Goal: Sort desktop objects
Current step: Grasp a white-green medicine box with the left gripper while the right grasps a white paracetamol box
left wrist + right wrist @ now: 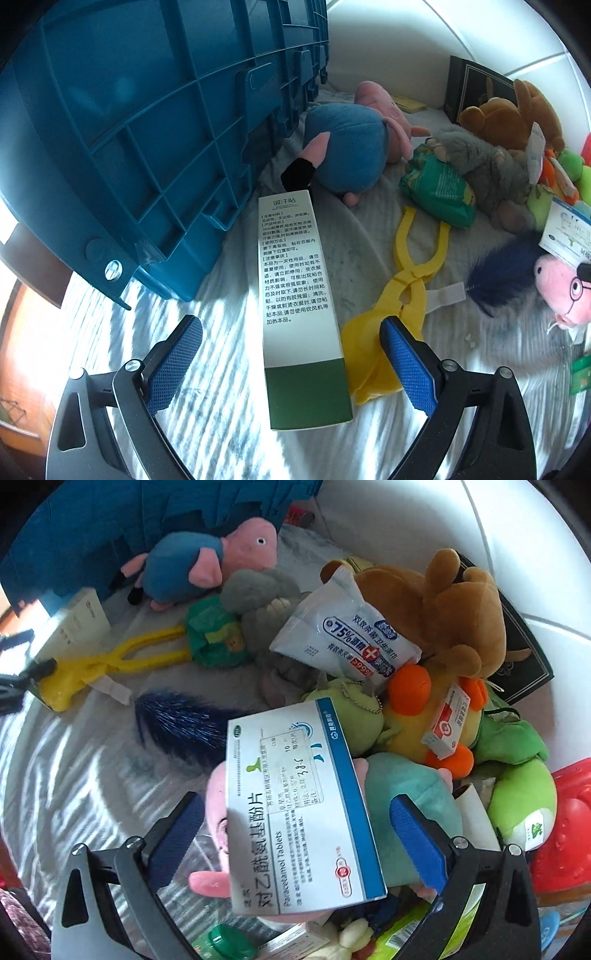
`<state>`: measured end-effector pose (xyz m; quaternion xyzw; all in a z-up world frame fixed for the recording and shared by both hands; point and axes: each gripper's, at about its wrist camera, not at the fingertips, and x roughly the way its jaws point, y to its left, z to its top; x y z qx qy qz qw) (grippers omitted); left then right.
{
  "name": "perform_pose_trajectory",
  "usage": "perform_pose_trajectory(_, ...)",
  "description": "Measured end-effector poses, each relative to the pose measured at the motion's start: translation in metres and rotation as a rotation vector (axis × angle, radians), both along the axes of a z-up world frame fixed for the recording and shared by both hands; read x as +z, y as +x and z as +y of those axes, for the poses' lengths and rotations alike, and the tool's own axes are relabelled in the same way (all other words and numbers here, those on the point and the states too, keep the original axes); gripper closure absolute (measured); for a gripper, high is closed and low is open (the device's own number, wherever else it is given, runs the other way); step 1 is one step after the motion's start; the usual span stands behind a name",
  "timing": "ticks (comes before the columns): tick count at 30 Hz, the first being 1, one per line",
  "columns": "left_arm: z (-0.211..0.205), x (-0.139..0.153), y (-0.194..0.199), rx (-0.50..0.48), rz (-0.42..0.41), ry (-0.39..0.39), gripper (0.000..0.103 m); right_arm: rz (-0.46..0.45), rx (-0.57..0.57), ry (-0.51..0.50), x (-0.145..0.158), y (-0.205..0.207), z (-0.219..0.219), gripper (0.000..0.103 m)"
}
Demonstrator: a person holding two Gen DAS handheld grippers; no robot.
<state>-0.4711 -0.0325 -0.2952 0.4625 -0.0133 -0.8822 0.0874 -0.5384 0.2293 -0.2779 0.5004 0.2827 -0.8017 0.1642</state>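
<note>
Left gripper (291,363): fingers apart, nothing between the pads touching them. The white-and-green carton (301,306) lies flat on the striped cloth (207,369), centred in the gap, long axis running straight away from the fingers toward the upper middle of the frame; green end nearest the camera. Blue crate (147,129) stands just left of the carton's far end; yellow plastic tongs (406,284) lie just right, partly behind the right pad. Judgement: the carton's narrow width already sits across the gap, so closing needs little realignment. Right gripper (295,834): fingers also apart, poised over the toy pile. The paracetamol box (299,812) fills the gap, tilted, long axis roughly away from the camera; whether either pad touches it cannot be told. It appears to rest on a pink plush (218,812).
</note>
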Motion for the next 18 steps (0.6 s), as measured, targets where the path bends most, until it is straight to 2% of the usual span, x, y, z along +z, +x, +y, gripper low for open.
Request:
perform_pose_trajectory(5, -0.002, -0.003, -0.004, -0.021, -0.001, 0.036, 0.005, -0.013, -0.007, 0.080, -0.012, -0.001, -0.003, 0.013)
perform_pose_trajectory(6, -0.002, -0.003, -0.004, -0.029, -0.003, 0.051, 0.010, -0.010, -0.019, 0.075, -0.009, -0.001, -0.002, 0.021)
perform_pose_trajectory(7, -0.002, -0.003, -0.004, -0.040, -0.001, 0.067, 0.015, -0.008, -0.032, 0.066, -0.006, -0.001, 0.001, 0.024)
perform_pose_trajectory(9, 0.002, 0.000, -0.002, -0.070, 0.007, 0.080, 0.052, 0.003, -0.052, 0.057, -0.001, 0.001, 0.005, 0.025)
perform_pose_trajectory(11, 0.009, 0.001, 0.000, -0.094, 0.002, 0.015, 0.069, 0.026, -0.063, 0.059, 0.004, 0.007, 0.010, 0.026)
perform_pose_trajectory(12, 0.012, 0.001, 0.001, -0.107, -0.002, -0.005, 0.069, 0.038, -0.069, 0.052, 0.006, 0.011, 0.013, 0.026)
perform_pose_trajectory(18, 0.009, 0.006, 0.015, -0.101, 0.009, 0.026, 0.069, 0.080, -0.127, -0.019, 0.021, 0.030, 0.033, 0.026)
